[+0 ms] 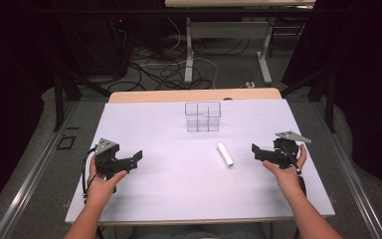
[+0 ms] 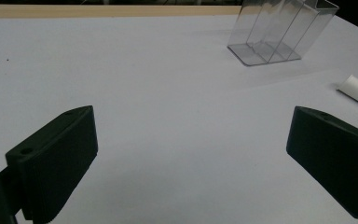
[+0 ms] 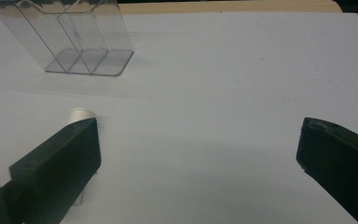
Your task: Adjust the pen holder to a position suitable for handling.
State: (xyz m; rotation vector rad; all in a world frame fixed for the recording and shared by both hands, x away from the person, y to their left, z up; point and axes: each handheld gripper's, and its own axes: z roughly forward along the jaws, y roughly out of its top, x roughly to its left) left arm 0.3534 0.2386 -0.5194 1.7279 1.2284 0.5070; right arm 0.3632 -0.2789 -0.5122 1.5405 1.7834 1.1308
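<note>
Near the left edge of the white rectangular worktop [image 1: 179,194], toward the near side, a person's left hand [image 1: 102,181] holds the left black two-jaw gripper [image 1: 138,157] low over the surface, its 2 jaws spread wide with bare worktop between them and nothing gripped. Toward the middle of the far edge stands a clear plastic organiser box with upright dividers [image 1: 203,117] (its inner walls split it into several compartments, how many I cannot tell), upright on the worktop and well apart from both grippers. Right of centre, between that box and the near edge, a small white cylindrical tube [image 1: 225,155] lies on its side, angled slightly. Near the right edge, the right hand [image 1: 287,172] holds the right black two-jaw gripper [image 1: 255,152], jaws likewise wide apart and holding nothing; in the right gripper view the tube's end [image 3: 82,115] shows just behind 1 jaw, whether touching it I cannot tell.
</note>
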